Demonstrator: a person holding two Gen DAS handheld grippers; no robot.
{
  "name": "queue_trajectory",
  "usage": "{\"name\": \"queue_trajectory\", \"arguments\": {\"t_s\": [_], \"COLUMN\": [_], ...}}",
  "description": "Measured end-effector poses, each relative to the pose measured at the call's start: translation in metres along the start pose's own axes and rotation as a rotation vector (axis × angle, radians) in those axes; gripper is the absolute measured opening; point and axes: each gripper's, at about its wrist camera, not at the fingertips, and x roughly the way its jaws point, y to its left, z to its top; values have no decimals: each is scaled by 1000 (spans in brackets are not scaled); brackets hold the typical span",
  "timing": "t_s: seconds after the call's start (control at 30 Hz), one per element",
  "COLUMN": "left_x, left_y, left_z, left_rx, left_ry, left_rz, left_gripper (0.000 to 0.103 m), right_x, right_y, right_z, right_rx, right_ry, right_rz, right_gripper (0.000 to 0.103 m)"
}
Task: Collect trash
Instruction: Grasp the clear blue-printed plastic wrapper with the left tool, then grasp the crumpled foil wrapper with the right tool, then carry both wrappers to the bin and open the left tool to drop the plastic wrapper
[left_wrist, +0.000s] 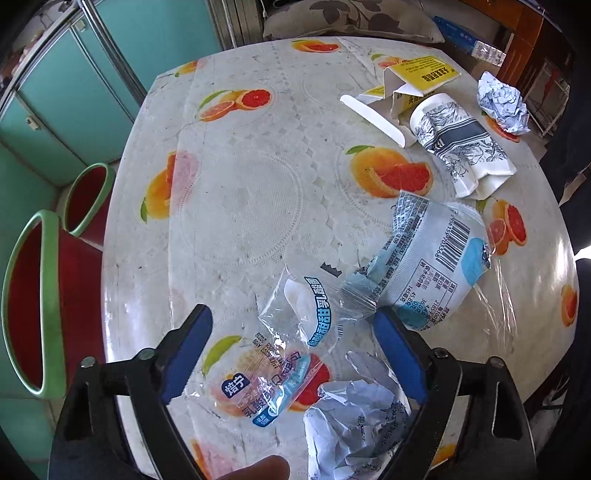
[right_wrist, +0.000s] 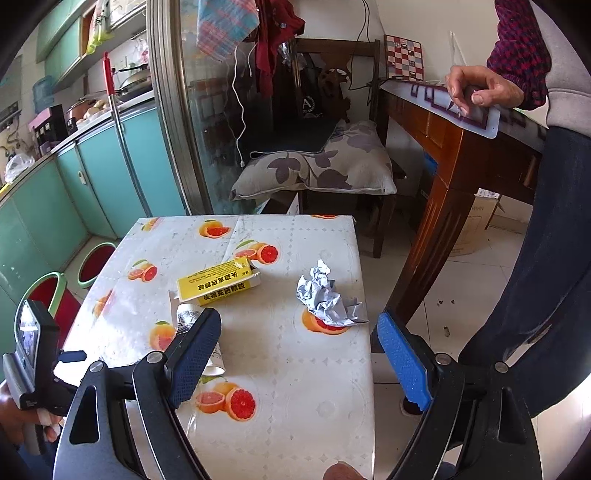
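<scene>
Trash lies on a table with a fruit-print cloth (left_wrist: 240, 206). In the left wrist view my left gripper (left_wrist: 291, 325) is open above a clear plastic wrapper (left_wrist: 295, 325), with a crumpled paper ball (left_wrist: 354, 424) near its right finger. A blue-and-white wrapper (left_wrist: 432, 258), a flattened paper cup (left_wrist: 458, 144), a torn yellow box (left_wrist: 417, 77) and a second paper ball (left_wrist: 502, 101) lie farther right. In the right wrist view my right gripper (right_wrist: 299, 336) is open above the table; the yellow box (right_wrist: 218, 282) and a paper ball (right_wrist: 327, 295) lie ahead of it.
Two red bins with green rims (left_wrist: 40, 306) stand on the floor left of the table. A chair with a cushion (right_wrist: 317, 166) stands behind it, a wooden table (right_wrist: 454, 147) to the right, where a person (right_wrist: 535, 206) stands. Green cabinets (right_wrist: 85, 173) line the left.
</scene>
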Motion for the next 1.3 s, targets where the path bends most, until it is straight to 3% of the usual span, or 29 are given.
{"name": "queue_trajectory", "arguments": {"t_s": [0.13, 0.2, 0.3, 0.4, 0.5, 0.57, 0.8, 1.03, 1.1, 1.13, 1.3], "left_x": [8, 7, 5, 3, -4, -12, -43, -69, -74, -76, -83], "left_y": [3, 5, 7, 13, 25, 32, 49, 62, 64, 65, 65], "left_z": [0, 1, 2, 2, 4, 4, 8, 12, 13, 13, 12], "left_rx": [-4, -14, -18, -33, -78, -104, -164, -210, -217, -221, -233], "left_ry": [14, 8, 0, -22, -61, -95, -203, -269, -281, -286, -305], "left_rz": [-46, -69, -65, -54, -52, -51, -51, -61, -60, -65, -60], "left_gripper": [69, 46, 23, 16, 14, 13, 13, 13, 13, 13, 13], "right_x": [14, 24, 46, 69, 95, 116, 175, 209, 211, 213, 207], "right_y": [-8, -12, -20, -22, -21, -19, -10, -8, -7, -7, -7], "right_z": [-4, -5, -4, 2, 8, 12, 15, 10, 10, 10, 13], "right_rx": [25, 38, 64, 43, -15, -56, -163, -169, -164, -166, -159], "right_ry": [47, 73, 122, 138, 144, 165, 240, 299, 300, 309, 307], "right_rz": [-20, -28, -23, -25, -55, -59, -89, -79, -70, -80, -70], "right_gripper": [87, 87, 87, 87, 87, 93, 93, 92, 73, 47, 42]}}
